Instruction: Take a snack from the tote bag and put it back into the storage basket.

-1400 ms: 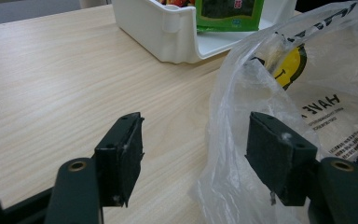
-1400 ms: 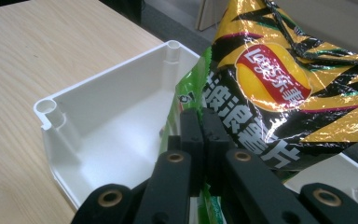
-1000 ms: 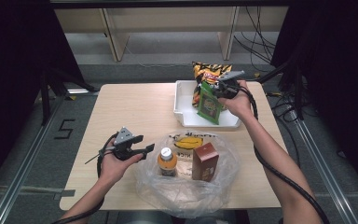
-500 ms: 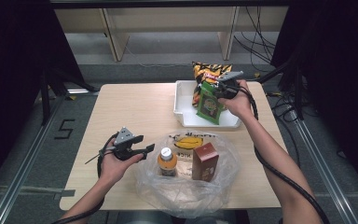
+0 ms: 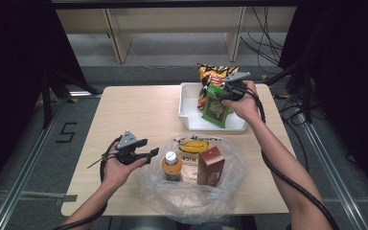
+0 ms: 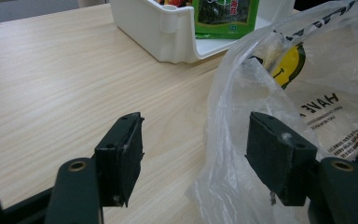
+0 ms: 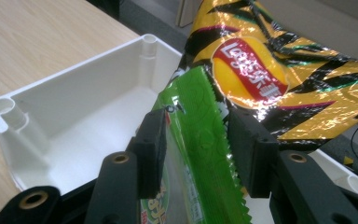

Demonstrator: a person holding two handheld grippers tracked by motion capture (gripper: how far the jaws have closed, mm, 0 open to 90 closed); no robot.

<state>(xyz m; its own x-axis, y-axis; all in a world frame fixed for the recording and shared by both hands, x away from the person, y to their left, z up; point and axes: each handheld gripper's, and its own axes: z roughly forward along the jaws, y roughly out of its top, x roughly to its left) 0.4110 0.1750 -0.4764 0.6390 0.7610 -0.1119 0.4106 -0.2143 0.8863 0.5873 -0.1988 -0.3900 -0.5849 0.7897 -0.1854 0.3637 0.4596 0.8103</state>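
We take the white tray (image 5: 189, 120) at the far right of the tabletop (image 5: 139, 108) as our landmark. Our right hand-held gripper (image 5: 226, 91) hangs over the tray's far right part, the right hand (image 5: 242, 103) wrapped around its body and the forearm stretching up along the tabletop's right edge from the near side. Its jaws have just been opening: in the right gripper view they stand either side of the serrated top edge of the green snack packet (image 7: 196, 154), with a gap at the right pad, so the packet sits between them without being squeezed. The packet stands upright in the tray, leaning against the yellow and black crisp bag (image 7: 279, 70) that rises at the tray's far side.

Well nearer to us than the tray and off to its left, our left hand-held gripper (image 5: 146, 152) lies level in the left hand (image 5: 117, 170), palm under the body, wrist slightly bent, jaws pointing right toward the clear plastic bag (image 5: 196, 191). Its jaws are spread fairly wide; in the left gripper view the bag's thin edge (image 6: 223, 140) lies between them, just beside the right pad, while the left pad is over bare wood. We cannot tell whether the film touches that pad.

The plastic bag sits just near of the tray and holds an orange drink bottle (image 5: 171, 166) and a brown carton (image 5: 210, 165), both upright.
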